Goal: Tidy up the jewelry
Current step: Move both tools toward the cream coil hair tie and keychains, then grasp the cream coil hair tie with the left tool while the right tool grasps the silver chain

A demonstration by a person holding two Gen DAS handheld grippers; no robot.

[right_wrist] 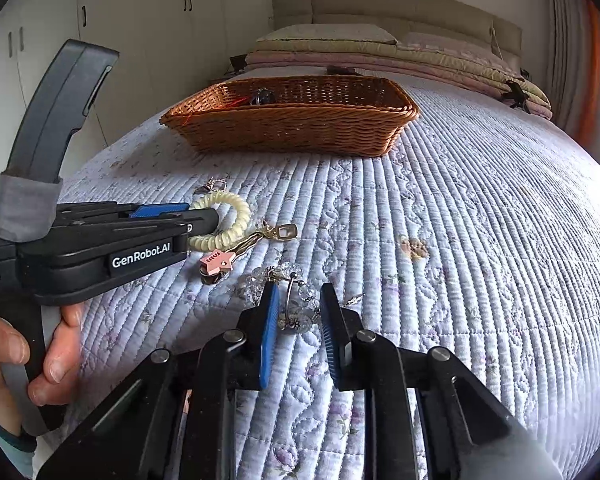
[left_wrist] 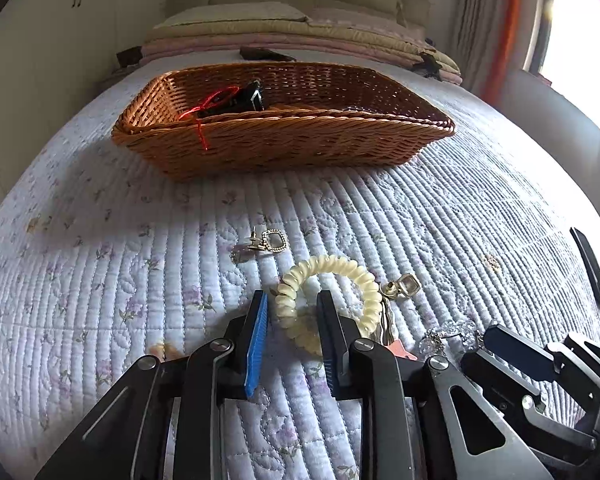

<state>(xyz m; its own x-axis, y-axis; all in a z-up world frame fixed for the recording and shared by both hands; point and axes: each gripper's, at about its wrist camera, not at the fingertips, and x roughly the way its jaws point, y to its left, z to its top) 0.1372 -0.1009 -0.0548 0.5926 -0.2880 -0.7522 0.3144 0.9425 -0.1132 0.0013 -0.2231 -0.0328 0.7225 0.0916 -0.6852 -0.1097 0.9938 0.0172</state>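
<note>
On the quilted bed, my left gripper [left_wrist: 292,308] straddles the lower left part of a cream spiral hair tie [left_wrist: 340,268]. The right finger touches the coil and a thin gap shows at the left pad. My right gripper [right_wrist: 300,304] has a crystal bead bracelet [right_wrist: 300,300] filling the space between its pads, still lying on the quilt. The wicker basket [left_wrist: 284,144] stands farther up the bed and holds a red cord [left_wrist: 210,102] and a black item [left_wrist: 252,96]. A pair of small earrings [left_wrist: 266,242] lies in front of it.
A gold square earring [left_wrist: 406,285] and a pink star charm [right_wrist: 216,262] with gold pins lie between hair tie and bracelet. A black bar-shaped object [left_wrist: 590,266] lies to the right. A hand [right_wrist: 52,356] holds the left gripper's handle. Folded quilts and pillows [left_wrist: 300,32] lie beyond the basket.
</note>
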